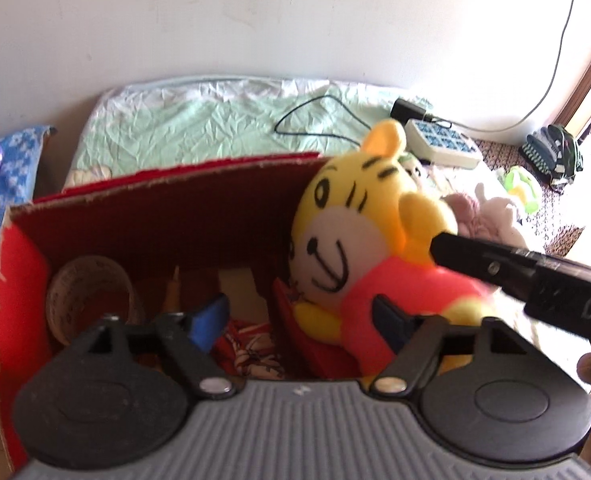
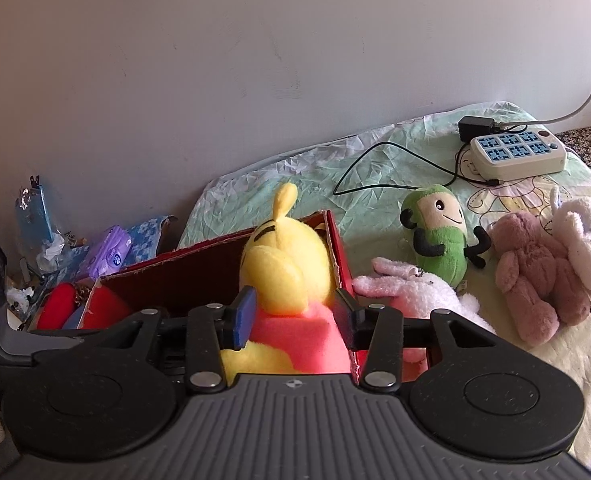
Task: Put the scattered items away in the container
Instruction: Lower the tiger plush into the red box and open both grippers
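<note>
While gripped between the blue-padded fingers (image 2: 244, 312) of the right tool (image 2: 293, 318), sits half inside the red cardboard box (image 2: 199, 268) at its right-hand end: yellow tiger plush (image 2: 285, 276), head up against the box wall, pink body pinched at the middle. Seen from the left wrist view as the same tiger plush (image 1: 349, 236) leaning on the box's (image 1: 167, 216) right corner, face turned toward the camera, with the black arm of the right tool (image 1: 491, 268) pressed into its shoulder. Spread wide and holding nothing, left tool (image 1: 301, 322), hovering above the box opening just left of the toy. Lying outside on the bed (image 2: 279, 184), near the box: white-pink bunny (image 2: 415, 288) just beside its right wall, green plush (image 2: 439, 236) behind that, brownish-pink plush (image 2: 531, 276) and white fluffy plush (image 2: 583, 236) touching each other farther right. Resting at the bed's far end: power strip (image 2: 517, 152).
</note>
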{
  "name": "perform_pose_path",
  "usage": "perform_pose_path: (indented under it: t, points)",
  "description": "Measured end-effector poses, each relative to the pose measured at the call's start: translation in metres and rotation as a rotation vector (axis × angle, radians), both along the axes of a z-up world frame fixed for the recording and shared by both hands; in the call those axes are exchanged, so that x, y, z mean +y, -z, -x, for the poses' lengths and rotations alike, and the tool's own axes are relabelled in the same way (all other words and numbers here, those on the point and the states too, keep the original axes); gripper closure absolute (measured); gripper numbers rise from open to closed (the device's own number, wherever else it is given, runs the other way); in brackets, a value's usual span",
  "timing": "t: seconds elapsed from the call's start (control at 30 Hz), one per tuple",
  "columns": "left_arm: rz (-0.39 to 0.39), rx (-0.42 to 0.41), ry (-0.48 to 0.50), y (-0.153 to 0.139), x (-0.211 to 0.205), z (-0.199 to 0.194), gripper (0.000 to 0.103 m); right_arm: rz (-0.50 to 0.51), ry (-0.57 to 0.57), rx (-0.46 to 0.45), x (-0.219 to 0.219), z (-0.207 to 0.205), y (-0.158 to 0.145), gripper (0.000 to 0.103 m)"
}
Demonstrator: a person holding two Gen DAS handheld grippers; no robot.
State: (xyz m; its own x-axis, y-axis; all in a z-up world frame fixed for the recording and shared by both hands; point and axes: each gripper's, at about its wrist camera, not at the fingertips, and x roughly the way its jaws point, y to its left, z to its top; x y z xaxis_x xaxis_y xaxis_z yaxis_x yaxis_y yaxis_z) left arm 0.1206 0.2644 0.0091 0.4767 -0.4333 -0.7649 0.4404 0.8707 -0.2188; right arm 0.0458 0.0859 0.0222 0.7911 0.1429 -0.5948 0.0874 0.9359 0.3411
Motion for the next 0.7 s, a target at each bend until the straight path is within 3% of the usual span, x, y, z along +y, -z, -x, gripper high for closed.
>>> perform_pose_path:
  t: [0.7]
  points:
    - [-0.017, -0.010, -0.050, -0.001, 0.009, 0.005, 0.018, -0.008, 0.005, -0.033, -0.003, 0.011, -0.007, 0.058]
